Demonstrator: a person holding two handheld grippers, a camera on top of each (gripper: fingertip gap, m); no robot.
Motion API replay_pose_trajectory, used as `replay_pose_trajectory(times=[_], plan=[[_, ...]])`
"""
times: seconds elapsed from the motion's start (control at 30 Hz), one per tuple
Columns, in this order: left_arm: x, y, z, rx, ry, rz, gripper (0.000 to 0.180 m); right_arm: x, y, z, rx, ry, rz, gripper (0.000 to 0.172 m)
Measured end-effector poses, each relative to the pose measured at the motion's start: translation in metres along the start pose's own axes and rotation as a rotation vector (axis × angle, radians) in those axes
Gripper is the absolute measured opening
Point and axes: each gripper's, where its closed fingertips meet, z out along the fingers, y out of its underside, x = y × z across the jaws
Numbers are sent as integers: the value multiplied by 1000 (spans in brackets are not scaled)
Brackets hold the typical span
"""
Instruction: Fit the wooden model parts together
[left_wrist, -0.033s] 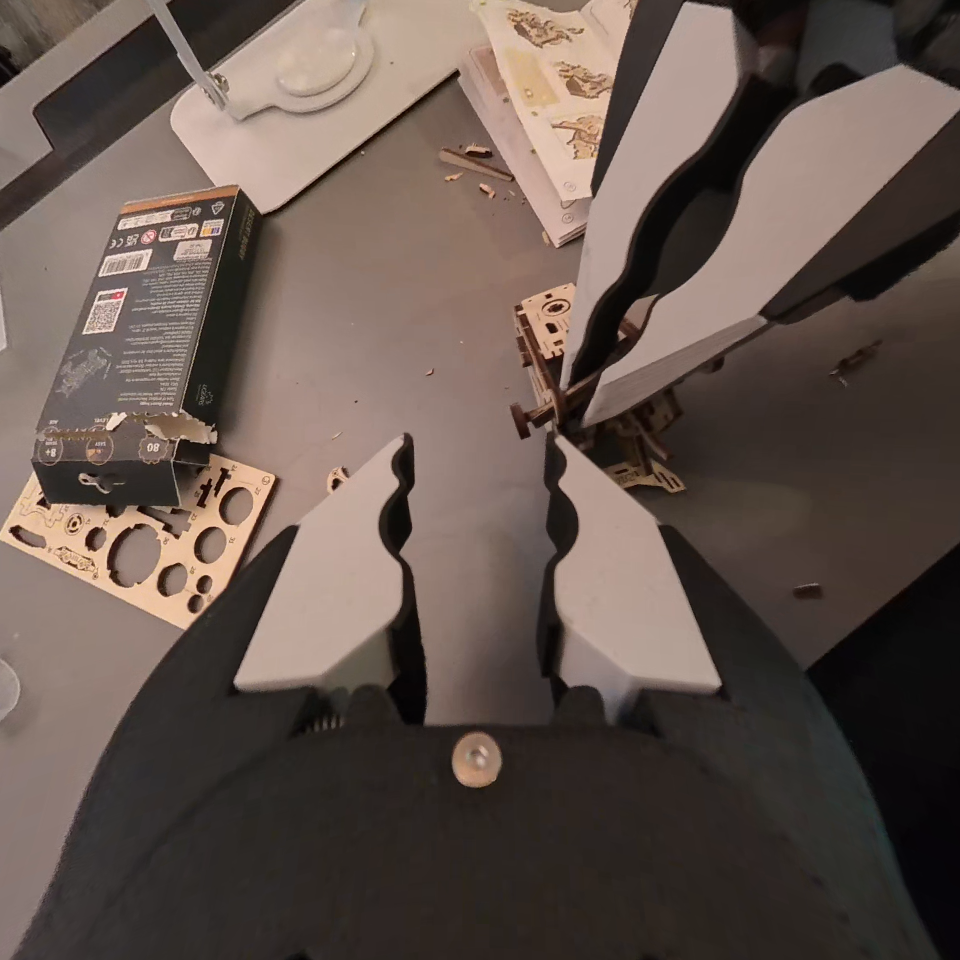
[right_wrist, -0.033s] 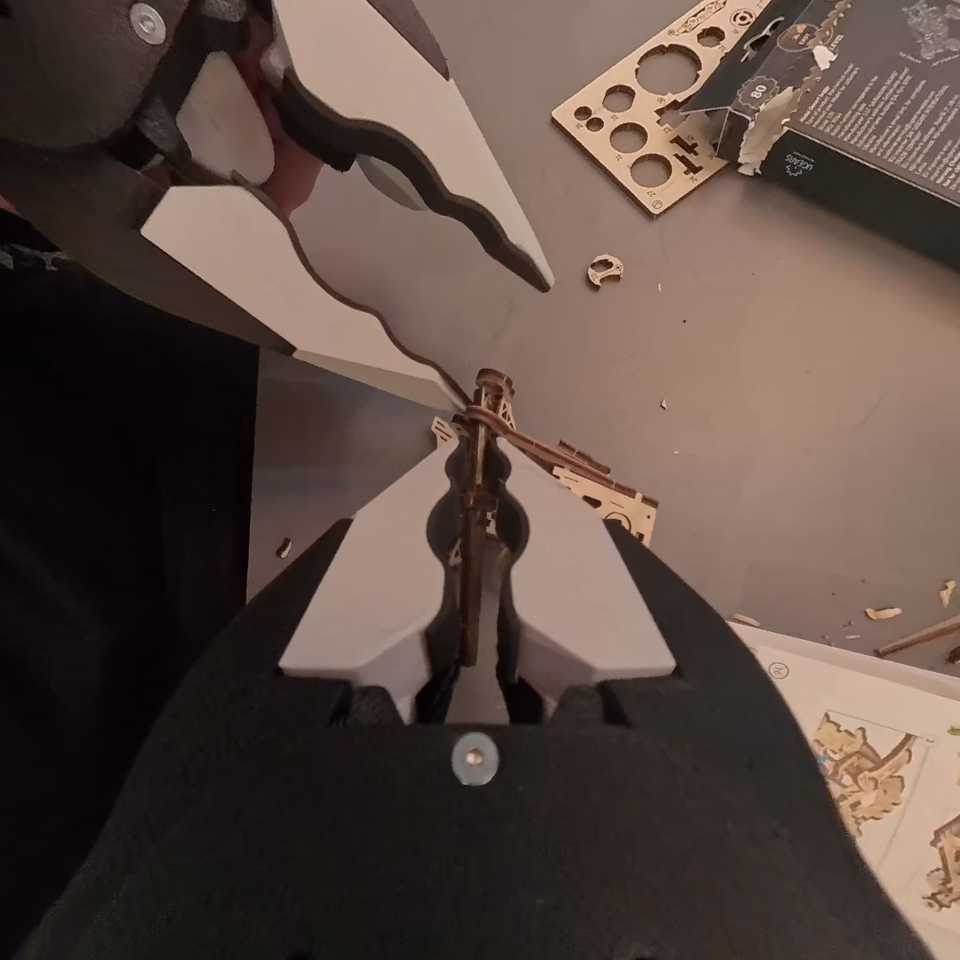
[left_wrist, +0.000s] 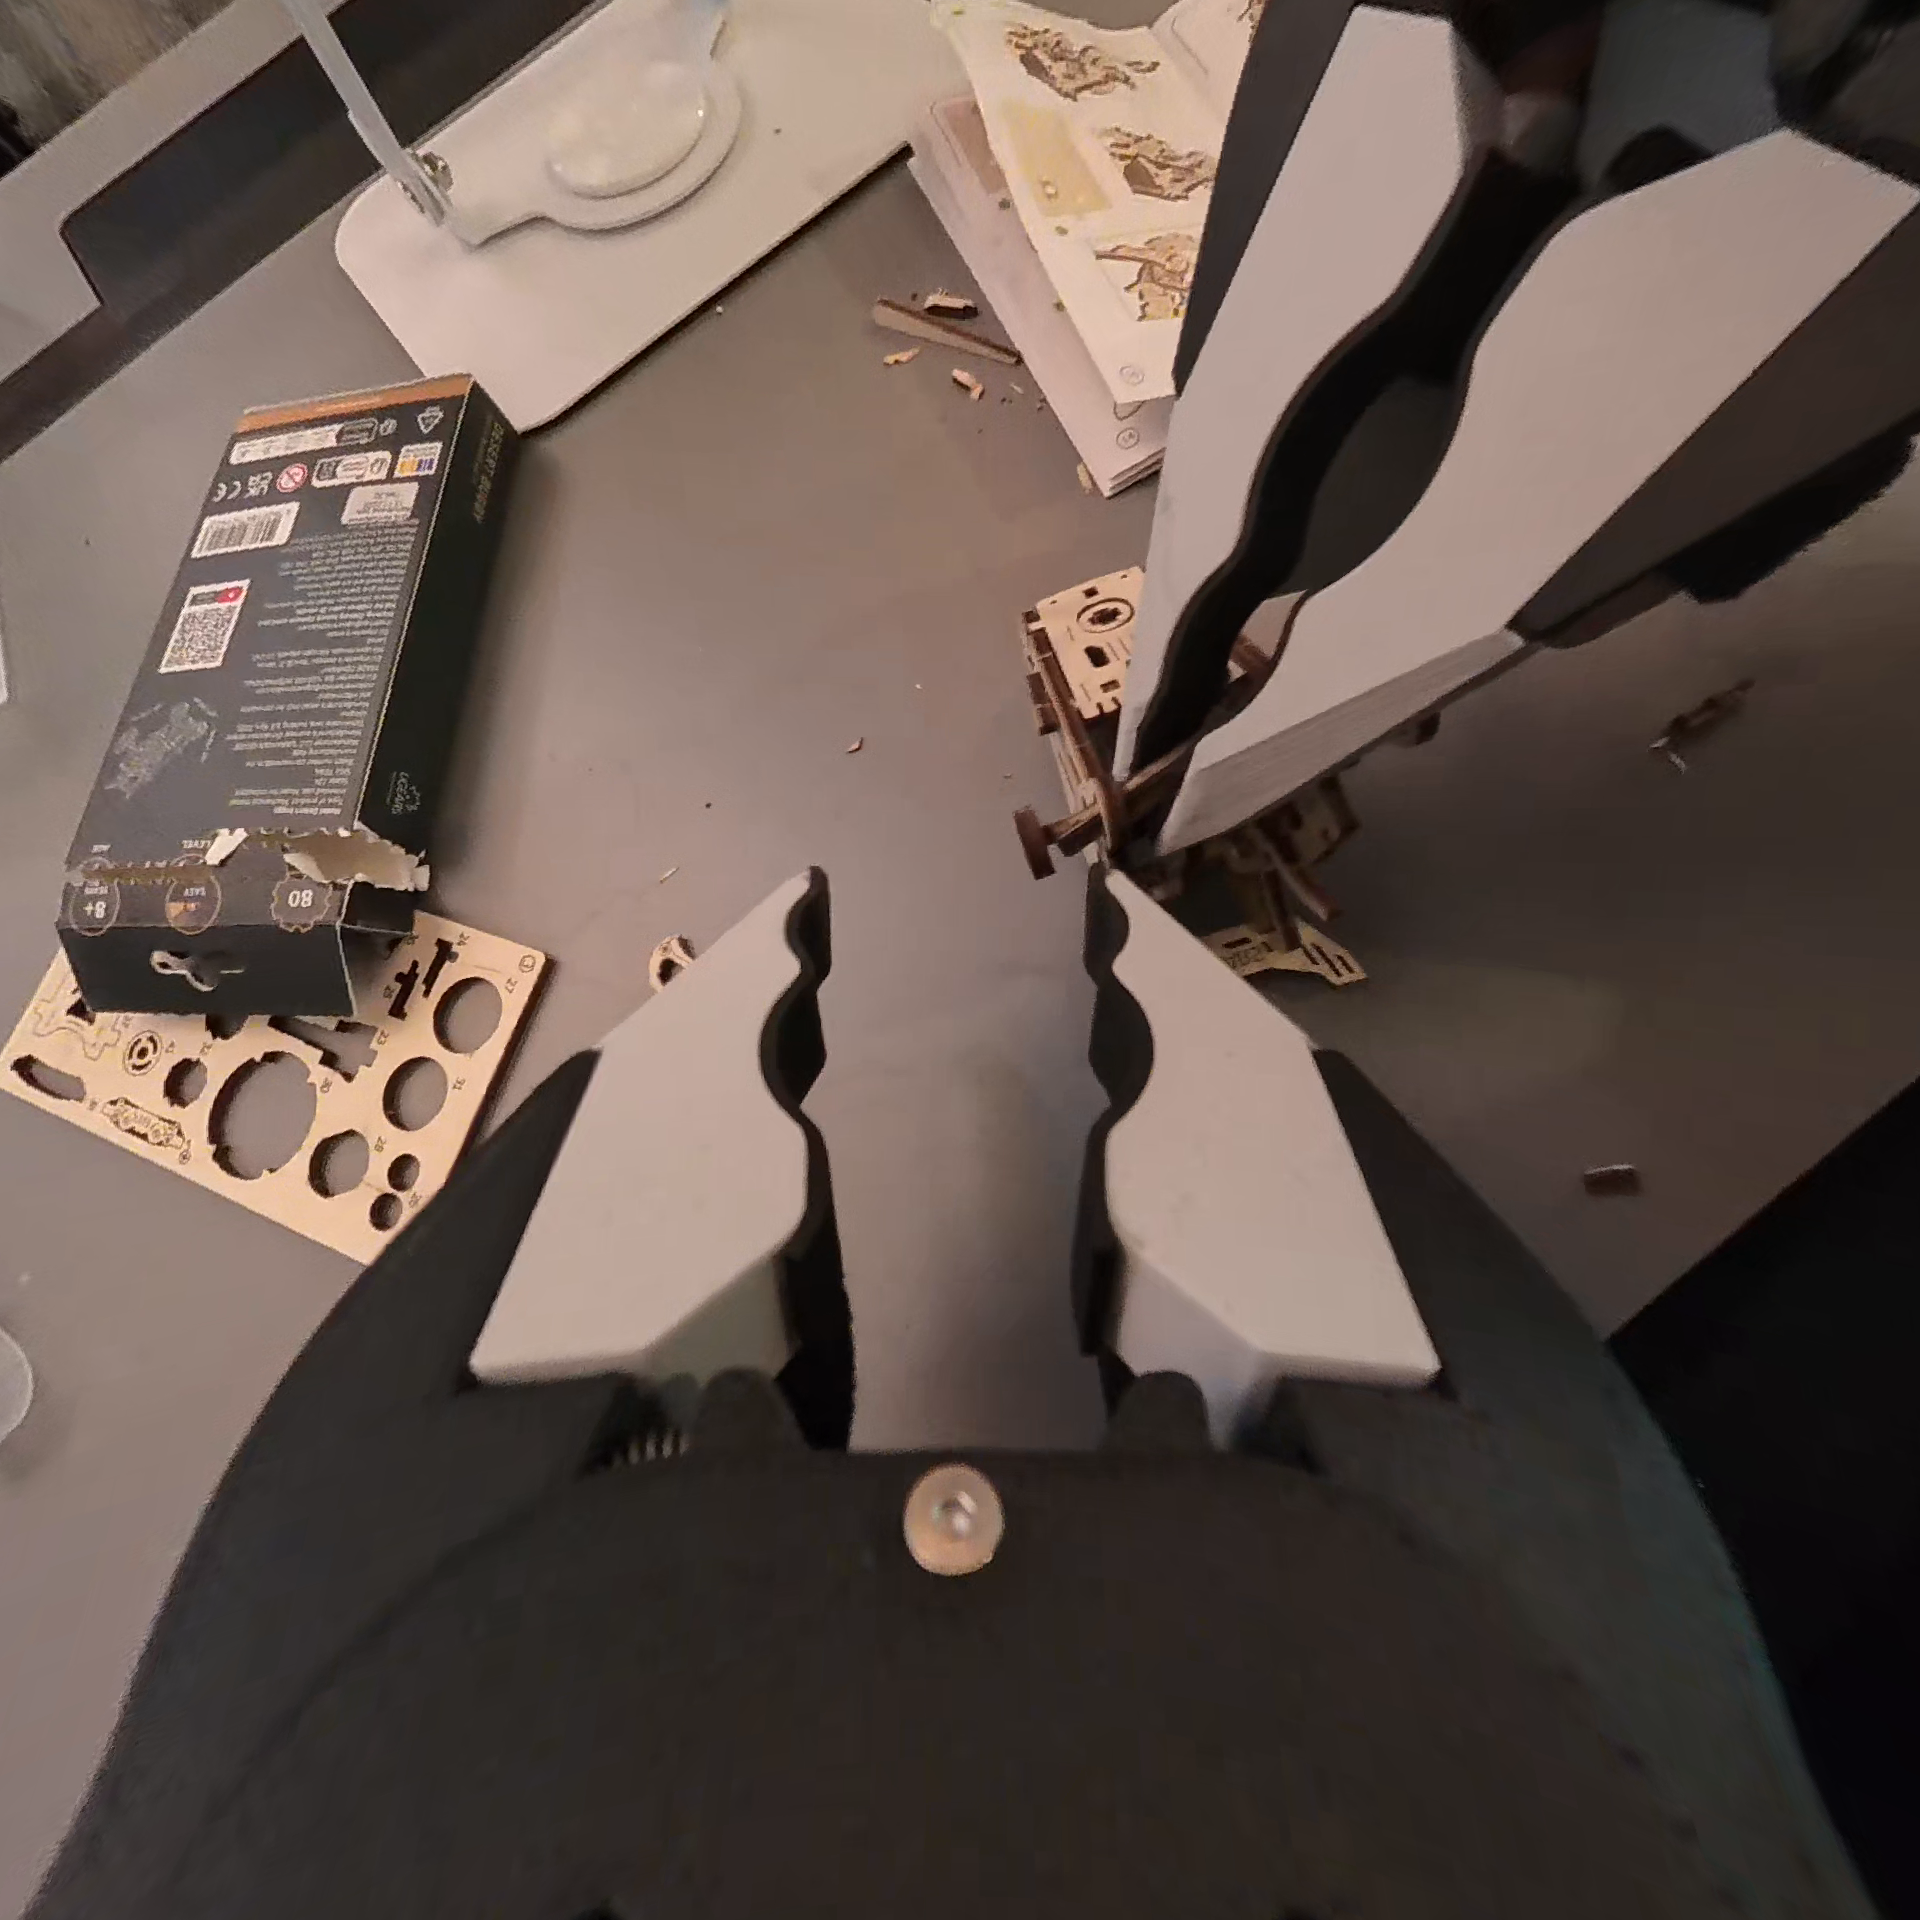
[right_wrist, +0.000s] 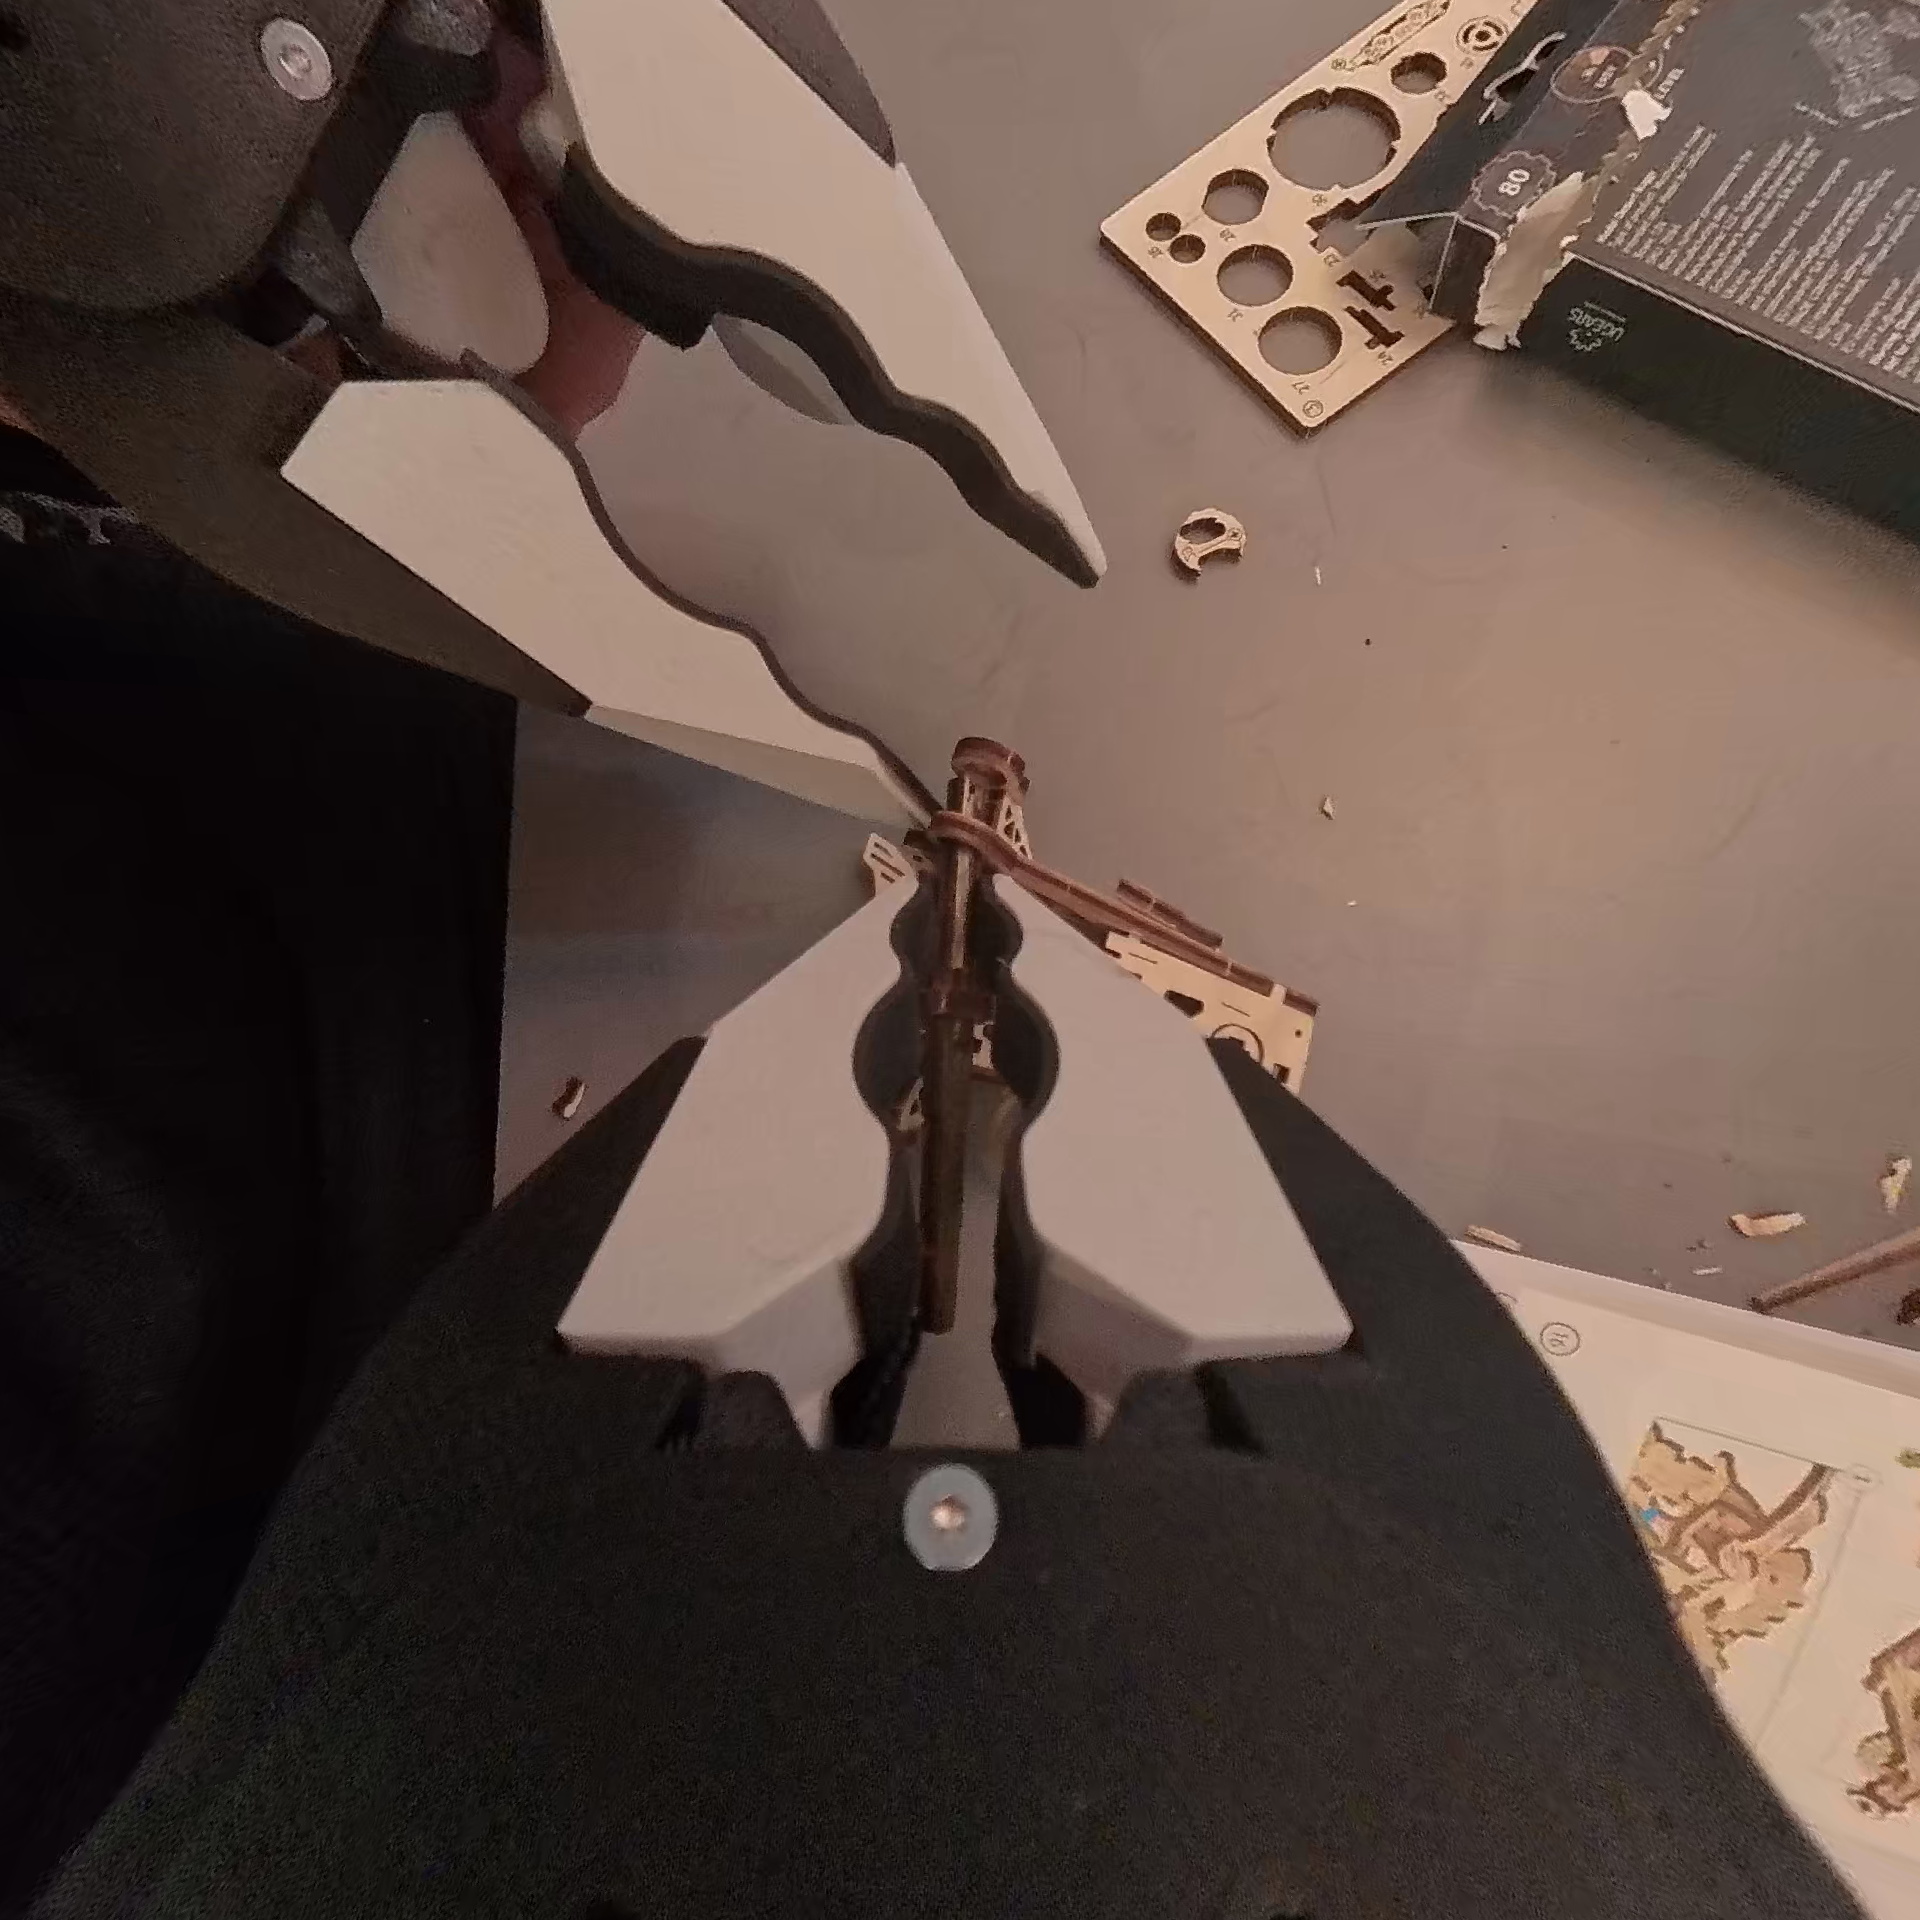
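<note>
- Surface: a grey counter (left_wrist: 727, 623), dimly lit and littered with wood chips. It carries a dark box (left_wrist: 281, 675) with a torn end, a punched-out sheet (left_wrist: 260, 1101) partly under that box, a white stand base (left_wrist: 582, 239) and a booklet (left_wrist: 1081, 239) of assembly drawings.
- Left wrist view: the left gripper (left_wrist: 951, 883) hangs over bare counter with its jaws wide and nothing between them. Its right fingertip sits just beside the model (left_wrist: 1091, 665) and may touch it; I cannot tell.
- Left wrist view: the right gripper (left_wrist: 1153, 800) comes in from the upper right, jaws nearly together, pinching a thin wooden strut of the model. A short peg with a round dark cap (left_wrist: 1039, 836) sticks out of the model toward the left gripper.
- Right wrist view: the right gripper (right_wrist: 961, 862) has its jaws narrow on a flat upright piece of the model (right_wrist: 1216, 987), both pads pressed to its faces. The model's body lies past the fingertips, low over the counter or on it.
- Right wrist view: the left gripper (right_wrist: 1003, 675) shows at upper left, jaws wide, lower tip close against the top of the held piece. A small loose part (right_wrist: 1207, 540) lies on the counter beyond.
- Handling judgement: the model looks light, stiff and brittle, being thin laser-cut ply with slender struts and tabs. Squeezing across a strut risks snapping it.
- Handling judgement: hold flat faces or the solid side panel, press straight along the slot and keep the grip gentle. The capped peg looks like the free point for the left gripper to take.
</note>
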Motion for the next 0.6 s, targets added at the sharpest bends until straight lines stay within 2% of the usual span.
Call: replay_pose_trajectory(times=[0.4,0.53,0.6], plan=[[0,2,1,24,35,-46,42,-1,-2,3,-10,22,6,3],[1,4,1,43,87,-121,39,-1,-3,3,12,22,15,3],[6,5,1,71,161,-208,30,-1,-5,3,29,24,22,3]])
